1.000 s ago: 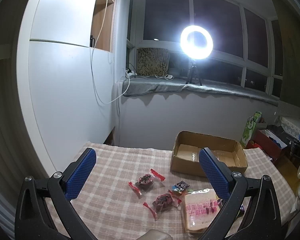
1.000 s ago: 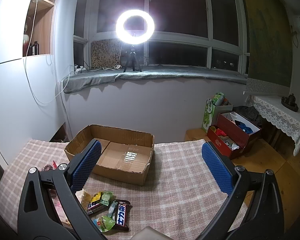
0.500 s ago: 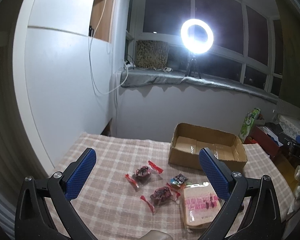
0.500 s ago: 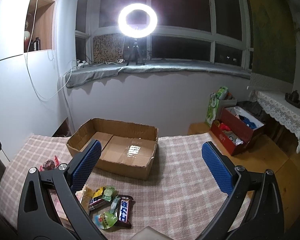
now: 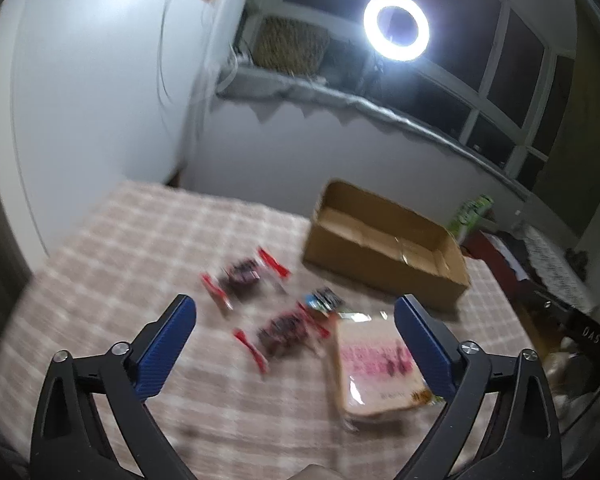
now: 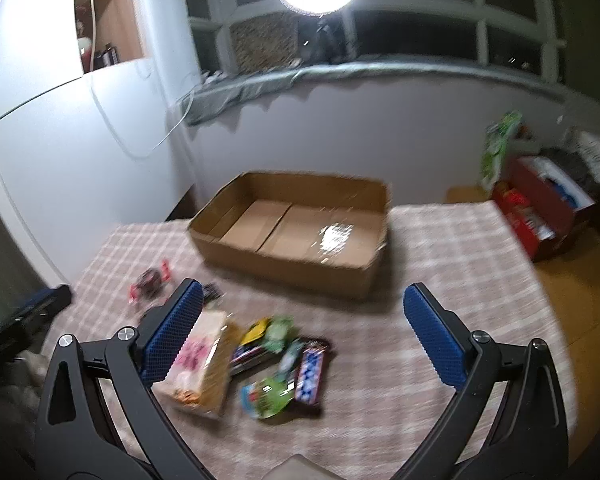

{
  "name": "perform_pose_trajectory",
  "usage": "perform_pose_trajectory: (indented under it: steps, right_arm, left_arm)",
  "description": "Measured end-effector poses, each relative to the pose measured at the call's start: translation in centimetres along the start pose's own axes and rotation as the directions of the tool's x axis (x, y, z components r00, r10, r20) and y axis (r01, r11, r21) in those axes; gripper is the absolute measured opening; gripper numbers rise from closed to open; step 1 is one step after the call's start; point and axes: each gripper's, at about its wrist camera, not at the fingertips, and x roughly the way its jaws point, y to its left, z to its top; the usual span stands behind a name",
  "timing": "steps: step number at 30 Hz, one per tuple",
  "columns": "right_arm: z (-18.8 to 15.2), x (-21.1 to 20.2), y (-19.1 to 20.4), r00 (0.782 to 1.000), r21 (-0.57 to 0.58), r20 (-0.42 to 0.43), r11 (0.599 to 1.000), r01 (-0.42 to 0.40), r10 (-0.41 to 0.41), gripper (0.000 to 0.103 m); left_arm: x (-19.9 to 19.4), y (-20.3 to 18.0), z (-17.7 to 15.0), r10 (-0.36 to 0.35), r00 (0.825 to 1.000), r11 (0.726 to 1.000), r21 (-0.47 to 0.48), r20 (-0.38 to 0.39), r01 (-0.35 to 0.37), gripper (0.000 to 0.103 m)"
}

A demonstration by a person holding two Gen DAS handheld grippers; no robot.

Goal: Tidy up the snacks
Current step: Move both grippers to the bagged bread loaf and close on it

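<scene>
- Checked cloth covers the desk (image 6: 440, 280) under a bright ring light (image 5: 396, 26) on the window sill.
- An open cardboard box (image 6: 296, 228) sits empty at the desk's far side.
- Snacks lie in front of it: two red-wrapped sweets (image 5: 240, 276), a bread pack (image 5: 374, 364), a chocolate bar (image 6: 310, 372) and green packets (image 6: 266, 396).
- Left gripper (image 5: 295, 314) has blue fingers (image 5: 168, 344) spread wide, having just closed slightly, holding nothing.
- Right gripper (image 6: 302, 302) stands wide open, empty, above the snacks.
</scene>
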Motion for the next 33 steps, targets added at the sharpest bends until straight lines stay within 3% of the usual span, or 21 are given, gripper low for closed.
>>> perform_pose_trajectory:
  steps: [3,5,10,13,16,19,22,33]
  right_arm:
    - [-0.7,1.0,0.5,0.998,0.005,-0.045,0.999,-0.046,0.046,0.102]
    - [-1.2,1.7,0.9,0.996,-0.004,-0.071,0.998,-0.063,0.062,0.089]
    - [-2.3,3.3,1.9,0.98,-0.003,-0.152,0.992,-0.13,0.128,0.081]
    - [-3.0,4.5,2.4,0.96,0.01,-0.211,0.982,-0.188,0.186,0.062]
    - [-3.7,5.8,2.8,0.937,0.043,-0.259,0.972,-0.232,0.235,0.058]
    - [-4.3,6.8,2.9,0.91,0.088,-0.295,0.957,-0.277,0.291,0.046]
    - [-4.7,7.8,2.9,0.885,0.137,-0.325,0.942,-0.306,0.334,0.044]
    - [-5.7,10.0,2.6,0.837,0.222,-0.376,0.916,-0.334,0.397,0.035]
  left_arm:
    - [1.1,0.3,-0.8,-0.056,0.997,0.998,-0.044,-0.057,0.054,0.091]
    - [1.7,0.2,-1.3,-0.082,0.993,0.996,-0.053,-0.085,0.078,0.083]
    - [2.8,0.1,-2.5,-0.16,0.976,0.985,-0.095,-0.146,0.147,0.075]
    - [3.6,0.3,-3.1,-0.219,0.958,0.971,-0.14,-0.183,0.195,0.067]
    - [4.5,0.5,-3.9,-0.266,0.94,0.956,-0.183,-0.215,0.229,0.062]
    - [5.0,0.6,-4.5,-0.3,0.925,0.945,-0.209,-0.235,0.253,0.058]
    - [5.4,0.3,-4.9,-0.315,0.915,0.941,-0.211,-0.251,0.266,0.054]
    - [7.2,0.3,-5.9,-0.365,0.885,0.922,-0.242,-0.289,0.301,0.043]
